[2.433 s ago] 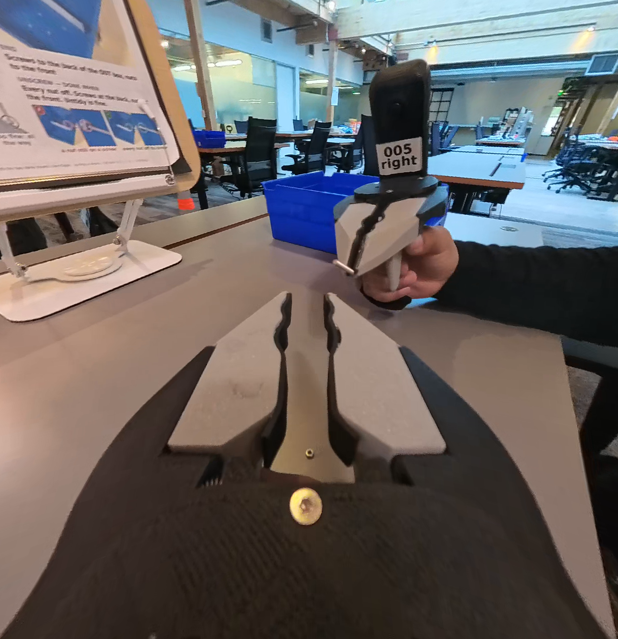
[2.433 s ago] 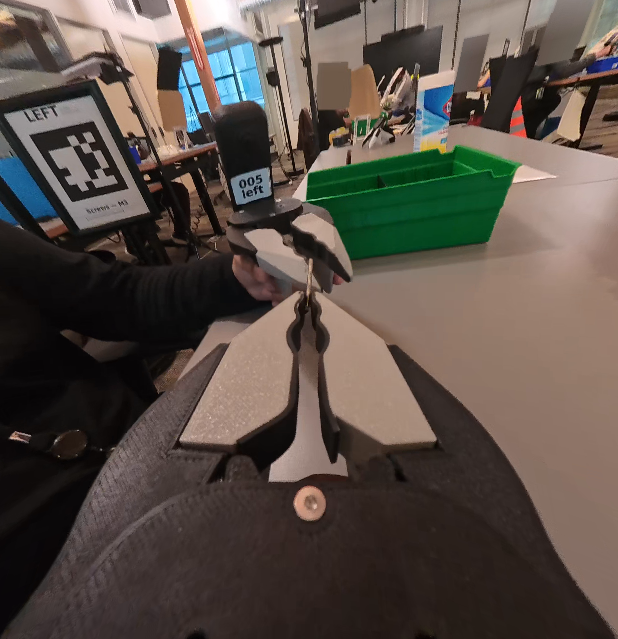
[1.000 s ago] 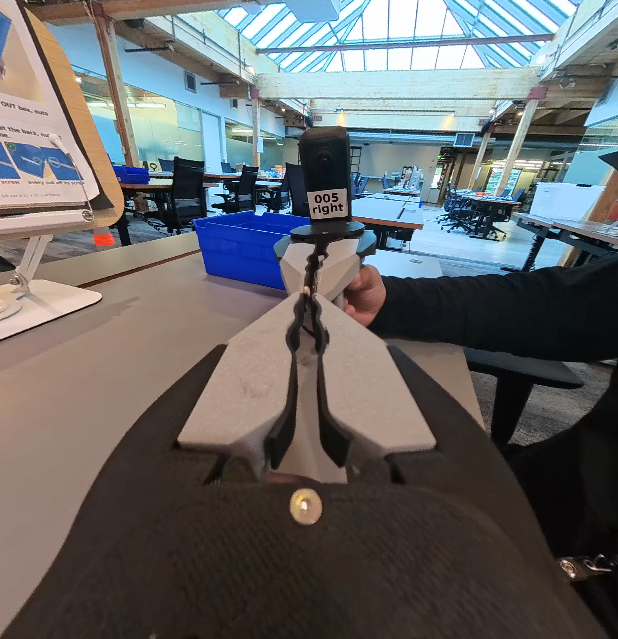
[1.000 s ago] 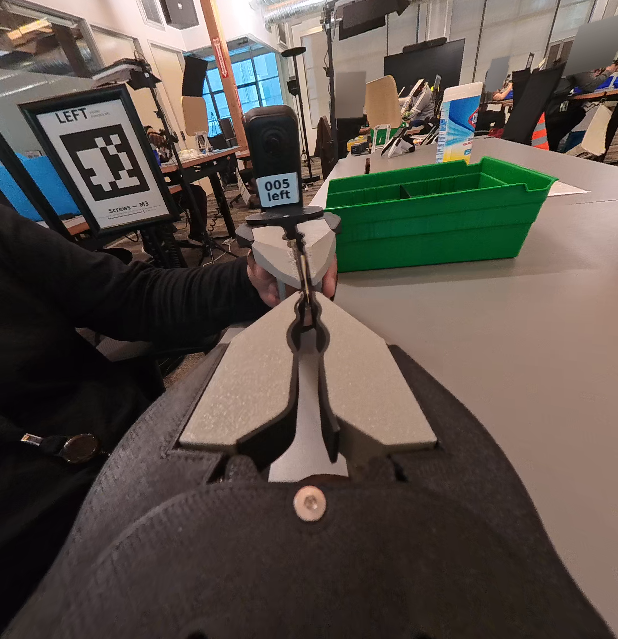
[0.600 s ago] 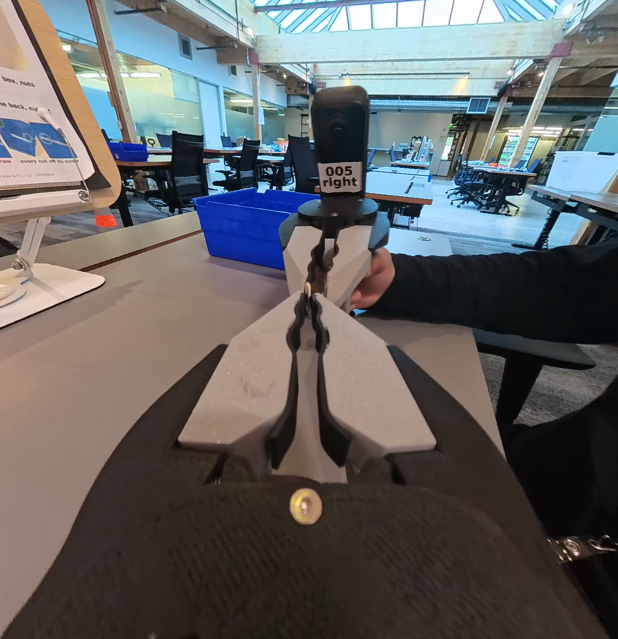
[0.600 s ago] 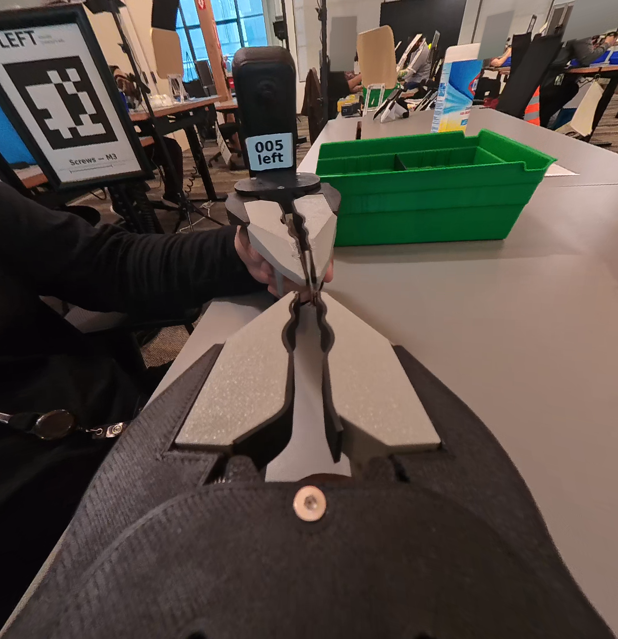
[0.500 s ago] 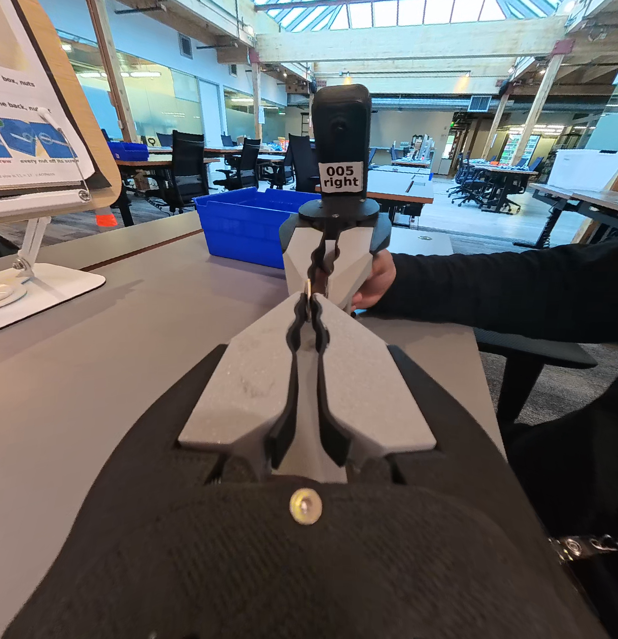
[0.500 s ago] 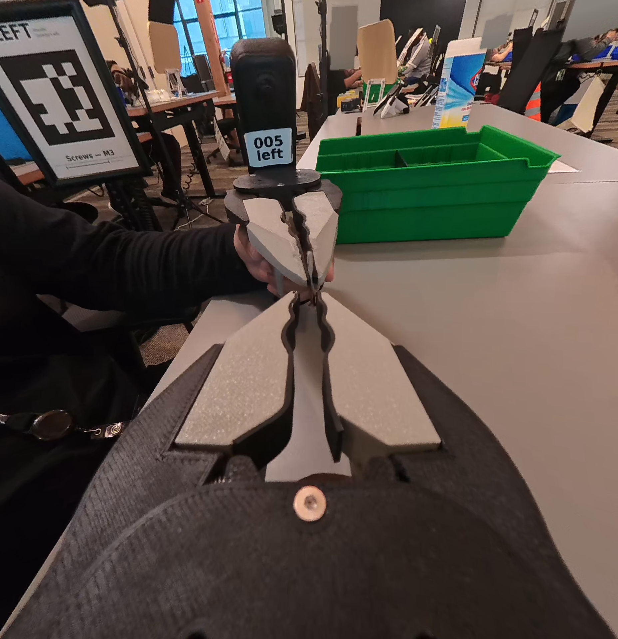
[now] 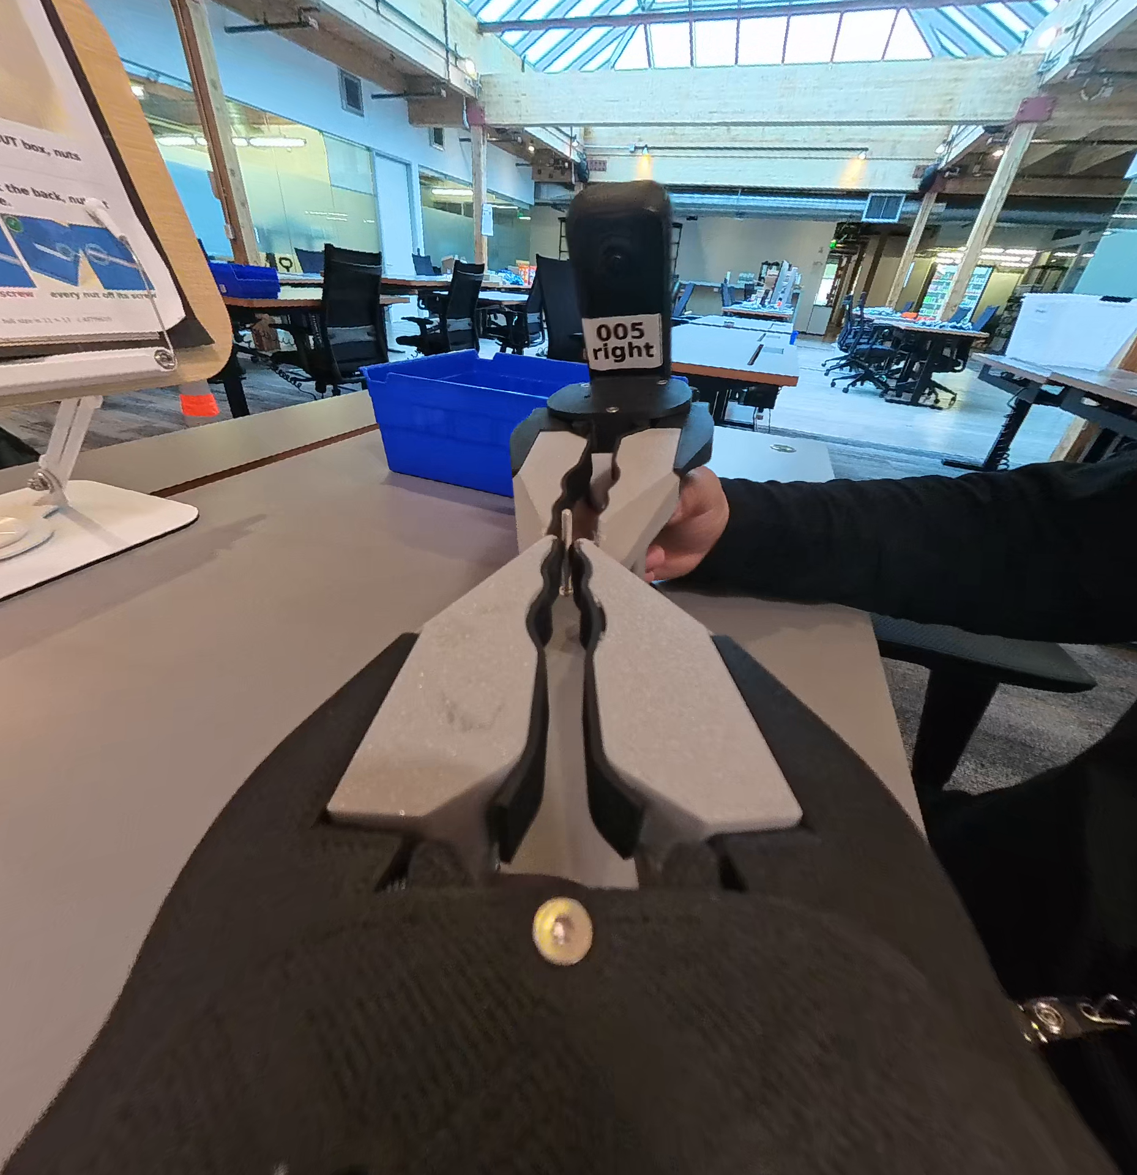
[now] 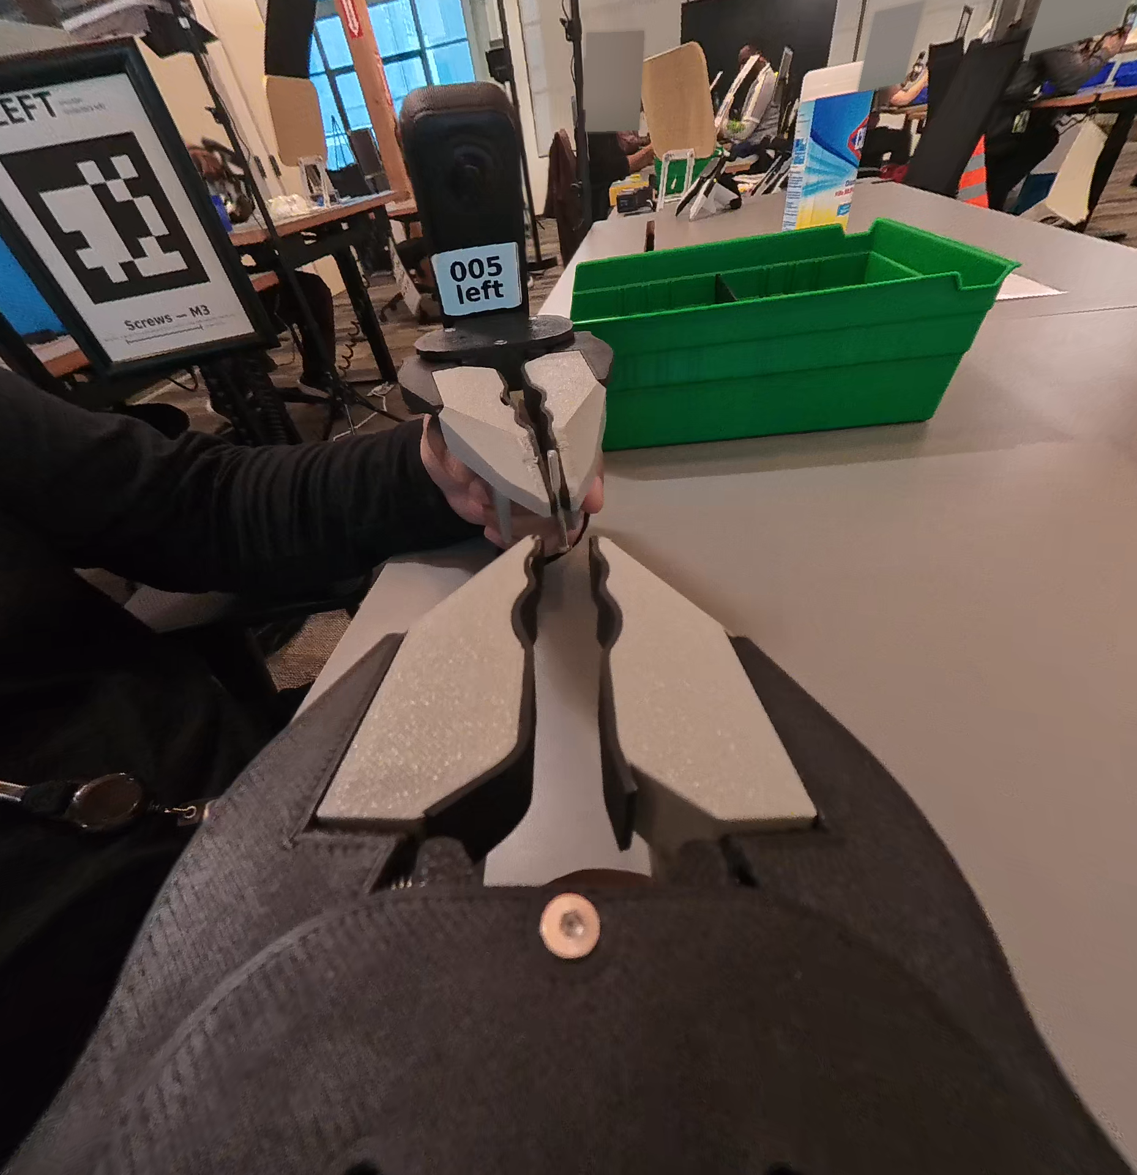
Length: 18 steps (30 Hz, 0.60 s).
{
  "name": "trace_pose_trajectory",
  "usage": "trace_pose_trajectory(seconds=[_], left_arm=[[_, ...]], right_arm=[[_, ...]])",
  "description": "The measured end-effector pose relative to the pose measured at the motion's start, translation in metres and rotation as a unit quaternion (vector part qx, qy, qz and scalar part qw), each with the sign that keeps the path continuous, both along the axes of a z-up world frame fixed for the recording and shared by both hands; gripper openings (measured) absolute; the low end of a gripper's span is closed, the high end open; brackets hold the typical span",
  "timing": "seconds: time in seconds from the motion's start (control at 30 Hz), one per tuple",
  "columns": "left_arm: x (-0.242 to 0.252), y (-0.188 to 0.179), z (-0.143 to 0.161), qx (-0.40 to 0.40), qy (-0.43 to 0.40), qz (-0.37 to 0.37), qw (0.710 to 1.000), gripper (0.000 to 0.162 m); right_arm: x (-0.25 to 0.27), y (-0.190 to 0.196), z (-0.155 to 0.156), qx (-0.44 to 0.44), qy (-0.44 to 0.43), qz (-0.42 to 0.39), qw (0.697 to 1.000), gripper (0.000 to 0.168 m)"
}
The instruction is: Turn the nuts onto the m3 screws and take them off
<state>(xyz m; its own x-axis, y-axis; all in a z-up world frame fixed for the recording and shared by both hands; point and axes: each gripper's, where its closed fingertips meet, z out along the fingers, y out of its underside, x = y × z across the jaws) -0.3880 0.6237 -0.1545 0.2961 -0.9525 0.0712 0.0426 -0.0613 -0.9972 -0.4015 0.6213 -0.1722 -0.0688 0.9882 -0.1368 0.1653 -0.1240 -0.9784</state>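
My left gripper (image 9: pixel 566 554) is shut on a thin silver M3 screw (image 9: pixel 565 531) that stands upright between its tips above the grey table (image 9: pixel 235 604). It also shows in the right wrist view (image 10: pixel 556 508), with the screw (image 10: pixel 553 474) in its tips. My right gripper (image 10: pixel 564 550) faces it tip to tip, its jaws a small gap apart and empty. It also shows in the left wrist view (image 9: pixel 578 515), just behind the screw. I cannot make out a nut.
A blue bin (image 9: pixel 451 407) stands behind the right gripper. A green bin (image 10: pixel 776 356) stands on the table's far side. An instruction sheet on a stand (image 9: pixel 64 254) is at the left. A framed marker sign (image 10: pixel 108 210) stands off the table. My left and right fingertips are right by each other.
My right gripper's jaws, shut at the screw before, have opened a little. My left gripper still holds the screw. Both grippers have shifted slightly.
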Motion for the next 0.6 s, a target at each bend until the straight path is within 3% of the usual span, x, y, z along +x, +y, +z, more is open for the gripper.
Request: trace_pose_trajectory(seconds=[0.13,0.6], left_arm=[[0.0001,-0.0005,0.0009,0.001,-0.002,-0.001,1.0,0.001],[0.0036,-0.0028,-0.0024,-0.019,-0.005,-0.014,1.0,0.004]], right_arm=[[-0.0031,-0.0026,-0.0031,0.007,-0.006,0.002,1.0,0.002],[-0.0029,-0.0063,0.0001,0.008,-0.001,0.009,1.0,0.002]])
